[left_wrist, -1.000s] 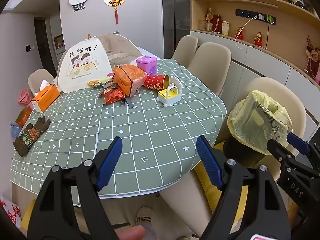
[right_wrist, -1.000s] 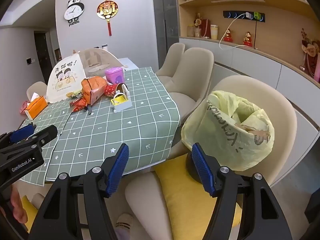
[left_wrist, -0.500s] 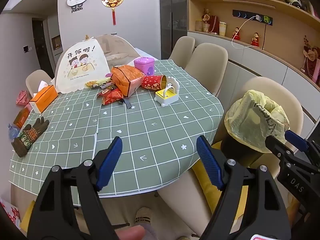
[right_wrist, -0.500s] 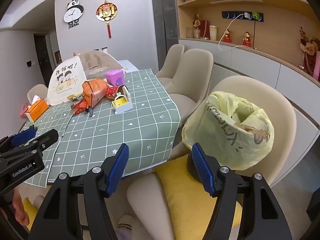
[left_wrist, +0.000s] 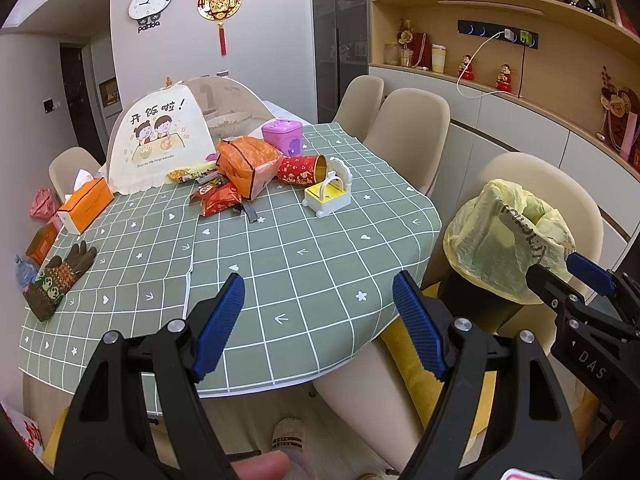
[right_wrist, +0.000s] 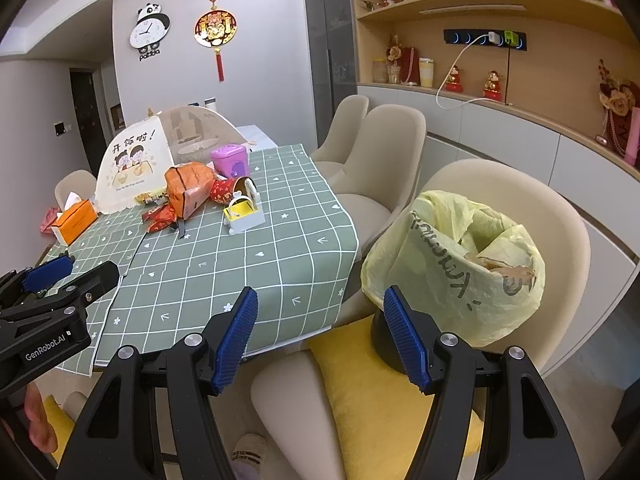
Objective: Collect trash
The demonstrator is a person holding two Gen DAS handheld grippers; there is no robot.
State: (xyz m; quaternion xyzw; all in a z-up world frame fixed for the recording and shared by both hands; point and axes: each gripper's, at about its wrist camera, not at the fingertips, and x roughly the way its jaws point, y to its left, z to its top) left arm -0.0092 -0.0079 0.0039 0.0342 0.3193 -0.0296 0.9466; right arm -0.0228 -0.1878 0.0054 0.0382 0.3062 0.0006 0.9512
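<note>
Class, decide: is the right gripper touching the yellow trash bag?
Cannot tell. In the right wrist view, one jaw of the right gripper overlaps the yellow trash bag; depth is unclear.

A green tablecloth (left_wrist: 304,248) is showing white grid lines; beside it a pale yellow bag (right_wrist: 460,272) is lining a black bin (right_wrist: 384,344).

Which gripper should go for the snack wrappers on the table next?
Probably the left gripper: it is open and empty over the green tablecloth, facing the red snack wrappers. The right gripper, also open, sits off the table edge by the yellow trash bag.
</note>
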